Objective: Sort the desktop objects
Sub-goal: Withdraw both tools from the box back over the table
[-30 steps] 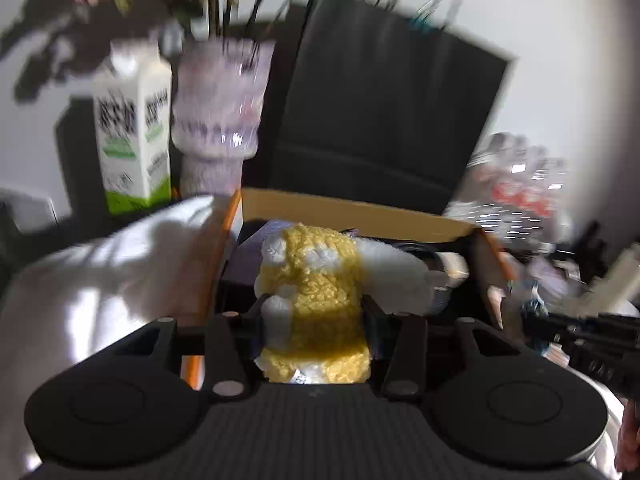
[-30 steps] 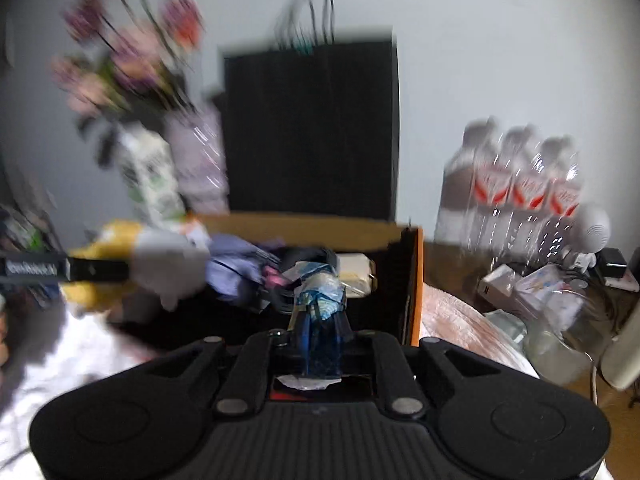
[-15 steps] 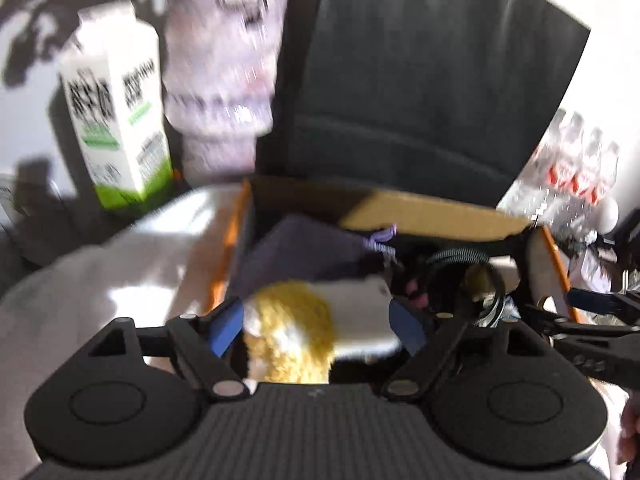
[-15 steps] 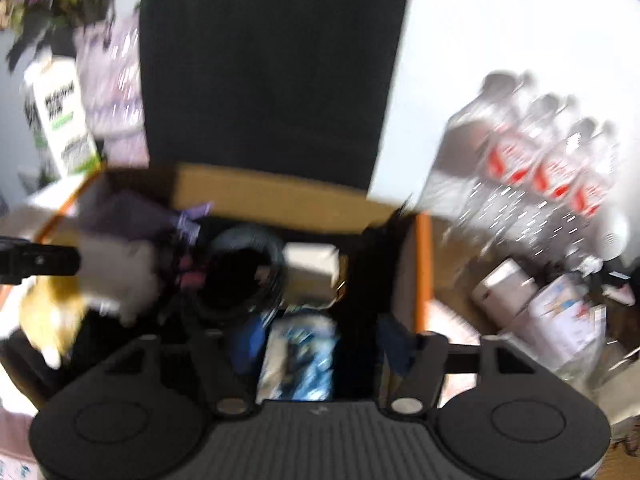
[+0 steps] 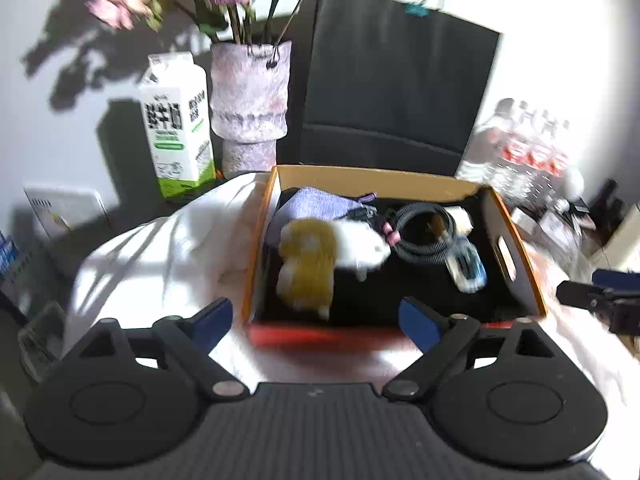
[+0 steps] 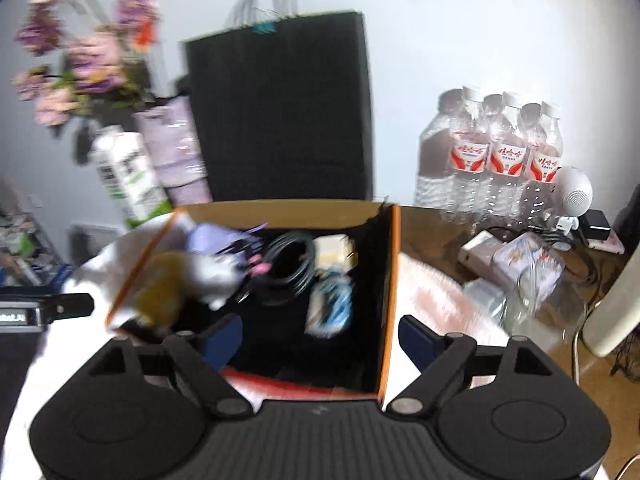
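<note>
Cloth in white (image 5: 160, 256) is covering the near part of the table (image 6: 440, 232), and a black paper bag (image 5: 396, 84) is standing against the far wall with a vase of flowers (image 5: 250, 100) and a milk carton (image 5: 176, 120) to its left and a pack of water bottles (image 6: 496, 148) to its right. Sitting on the cloth is an open cardboard box (image 5: 380, 180) with orange edges and a dark inside. Lying in its left half is a yellow and white plush toy (image 5: 320, 256), blurred, partly over a purple pouch (image 5: 316, 204); a coiled black cable (image 5: 424, 232) is lying right of it, and a small blue and clear packet (image 5: 466, 266) nearer the right wall. The left hand-held gripper (image 5: 316, 320) is hovering at the box's near edge, its jaws opening wide with nothing between them. The right hand-held gripper (image 6: 320, 338) is doing likewise, also gripping nothing.
</note>
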A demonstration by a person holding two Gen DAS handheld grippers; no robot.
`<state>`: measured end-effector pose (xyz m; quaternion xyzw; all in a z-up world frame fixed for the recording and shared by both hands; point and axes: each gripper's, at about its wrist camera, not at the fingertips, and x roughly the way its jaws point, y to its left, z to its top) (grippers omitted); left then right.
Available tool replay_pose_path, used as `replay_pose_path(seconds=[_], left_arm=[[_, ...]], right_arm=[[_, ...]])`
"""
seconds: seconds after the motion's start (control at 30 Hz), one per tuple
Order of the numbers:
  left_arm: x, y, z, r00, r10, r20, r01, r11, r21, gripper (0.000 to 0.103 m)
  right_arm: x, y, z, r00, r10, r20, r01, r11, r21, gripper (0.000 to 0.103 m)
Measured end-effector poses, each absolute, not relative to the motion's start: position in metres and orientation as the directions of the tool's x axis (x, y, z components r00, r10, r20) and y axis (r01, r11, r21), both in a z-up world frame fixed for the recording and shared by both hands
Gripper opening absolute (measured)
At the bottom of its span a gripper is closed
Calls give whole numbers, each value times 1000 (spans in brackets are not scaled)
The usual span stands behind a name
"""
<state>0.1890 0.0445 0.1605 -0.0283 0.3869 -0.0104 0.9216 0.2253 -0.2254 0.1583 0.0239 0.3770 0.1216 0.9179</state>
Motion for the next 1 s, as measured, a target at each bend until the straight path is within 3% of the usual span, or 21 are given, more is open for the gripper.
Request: replay_pose_path(seconds=[0.07,0.17,0.27,0.4,0.5,0.57,0.67,0.8,1.0], left_arm=[[146,45,156,751,-23,-660,1,999,-34,103],[83,48,145,799,-40,-600,19,999,-40,103],[28,50,128,817,-82,-571,56,996,-64,103],[-35,54,98,831,-182,-525,116,981,-156,103],[-67,51,77,837,-183,-516,63,968,-242,103],[-84,43,69,830,-207,-518,82,964,-254,103],[-101,34,68,845,-189,-500,114,978,-177,103],[-103,35,71,863,-155,-480,93,984,-150,103],[-96,43,55,841,-110,-530,29,987,-158,103]], right_arm=[[188,-229,154,701,267,-661,-230,962,146,86],[128,-234,144,723,337,-603,-290,940,178,94],[67,-235,128,754,349,-557,-311,936,165,95],[-10,-229,102,833,302,-463,-285,952,108,95],[-57,-227,81,875,261,-408,-251,965,78,95],[-76,-230,68,880,238,-410,-198,971,137,95],[-91,-233,52,848,294,-440,-210,950,231,95],[-96,-233,50,854,266,-448,-179,957,228,95],[-97,-225,49,858,252,-447,-181,964,196,95]])
